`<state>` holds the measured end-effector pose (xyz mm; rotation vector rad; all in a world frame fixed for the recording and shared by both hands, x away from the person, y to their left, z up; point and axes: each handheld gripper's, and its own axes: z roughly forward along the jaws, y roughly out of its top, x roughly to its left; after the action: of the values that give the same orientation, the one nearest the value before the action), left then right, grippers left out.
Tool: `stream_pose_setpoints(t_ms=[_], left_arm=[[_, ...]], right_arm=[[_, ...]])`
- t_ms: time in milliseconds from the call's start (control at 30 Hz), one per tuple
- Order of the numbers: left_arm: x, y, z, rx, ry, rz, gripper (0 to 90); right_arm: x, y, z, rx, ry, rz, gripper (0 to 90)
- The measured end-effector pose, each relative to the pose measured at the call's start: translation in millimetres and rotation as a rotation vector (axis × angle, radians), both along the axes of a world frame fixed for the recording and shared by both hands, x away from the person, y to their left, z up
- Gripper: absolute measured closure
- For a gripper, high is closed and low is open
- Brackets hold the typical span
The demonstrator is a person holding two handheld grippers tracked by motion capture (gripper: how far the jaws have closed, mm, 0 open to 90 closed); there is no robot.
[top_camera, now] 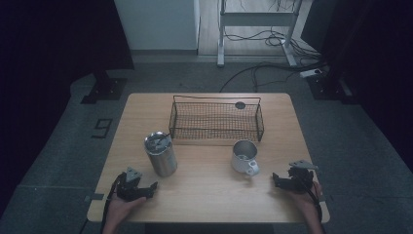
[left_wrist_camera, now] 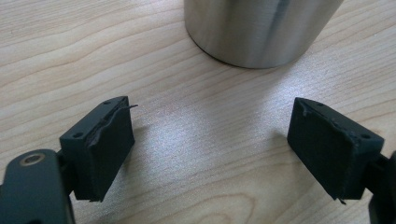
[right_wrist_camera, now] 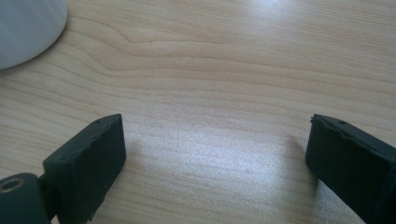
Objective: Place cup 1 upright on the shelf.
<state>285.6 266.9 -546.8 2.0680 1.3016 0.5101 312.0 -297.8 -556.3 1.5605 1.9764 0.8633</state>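
- High view: a wooden desk (top_camera: pixel 204 195) carries a wire basket (top_camera: pixel 216 119) at its far middle. A steel tumbler (top_camera: pixel 160 154) stands upright just before the basket's left end; a white mug (top_camera: pixel 244 157) stands before its right end, handle toward the person.
- High view: the left gripper (top_camera: pixel 141 187) rests near the desk's front edge, close to the tumbler's near side. The right gripper (top_camera: pixel 285 180) sits near the mug, on its right, apart from it.
- Left gripper view: fingers (left_wrist_camera: pixel 100 144) stand wide apart over bare wood, nothing between them; the tumbler's base (left_wrist_camera: pixel 259 30) is just ahead, not touched.
- Right gripper view: fingers (right_wrist_camera: pixel 88 165) apart, empty; the mug's white wall (right_wrist_camera: pixel 28 28) sits ahead at upper left, well clear.
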Motion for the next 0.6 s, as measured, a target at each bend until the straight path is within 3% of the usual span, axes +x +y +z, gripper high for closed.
stream_pose_setpoints(t_ms=[600], left_arm=[[0.1, -1.4, 0.2, -0.009, 0.002, 0.008, 14.6]], right_arm=[[-1.7, -3.2, 0.2, 0.003, -0.010, -0.010, 8.5]])
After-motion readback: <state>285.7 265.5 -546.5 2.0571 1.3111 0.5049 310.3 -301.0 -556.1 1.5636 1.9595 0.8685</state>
